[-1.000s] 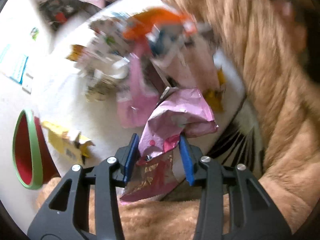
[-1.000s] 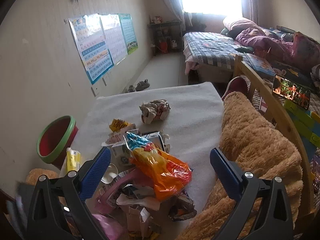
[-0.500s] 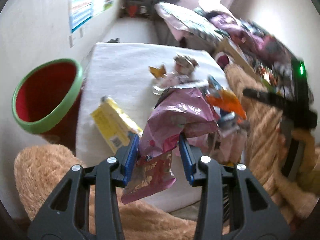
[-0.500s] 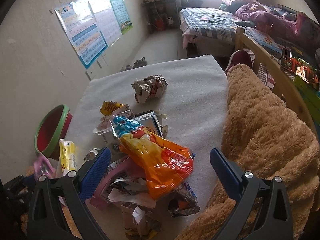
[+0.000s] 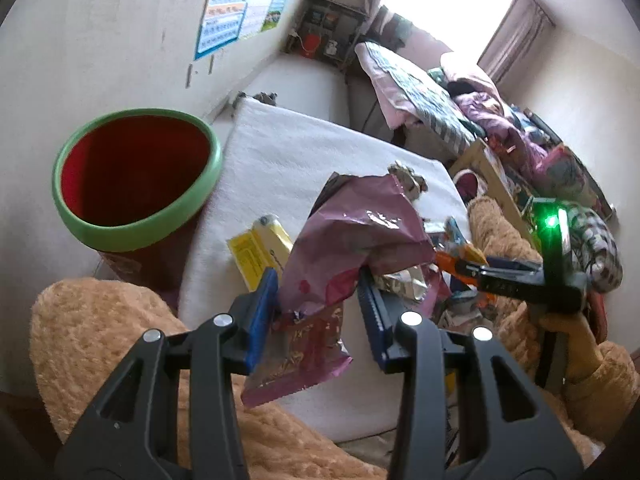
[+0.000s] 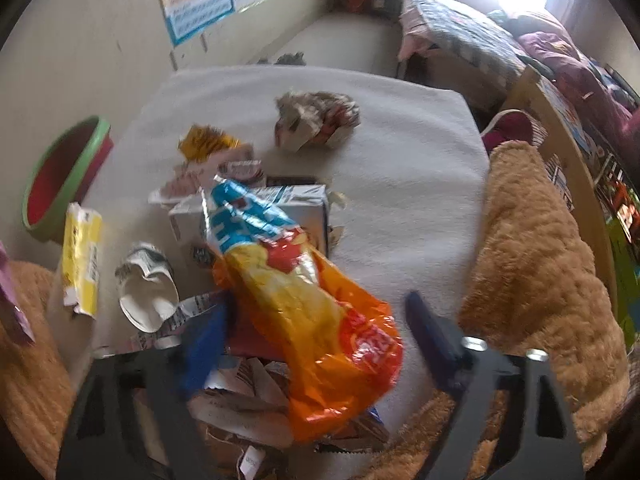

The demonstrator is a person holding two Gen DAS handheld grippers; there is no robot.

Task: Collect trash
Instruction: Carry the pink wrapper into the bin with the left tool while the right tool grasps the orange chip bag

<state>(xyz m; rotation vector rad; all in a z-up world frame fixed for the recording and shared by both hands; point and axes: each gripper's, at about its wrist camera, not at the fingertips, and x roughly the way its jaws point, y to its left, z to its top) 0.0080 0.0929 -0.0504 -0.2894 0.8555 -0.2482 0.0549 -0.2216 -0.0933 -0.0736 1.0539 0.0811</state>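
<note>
While a pink wrapper [image 5: 352, 236] is being clamped by the left gripper [image 5: 320, 312] near the red bin [image 5: 136, 176], the right gripper [image 6: 316, 332] is being held wide around an orange chip bag [image 6: 320, 320].

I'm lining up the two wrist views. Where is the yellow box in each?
Left wrist: yellow box lies centre, on the white table just beyond the left hand-held gripper, right of the bin.
Right wrist: at the left edge, near the table's corner.
Shared landmark: the green-rimmed red bin.
</note>
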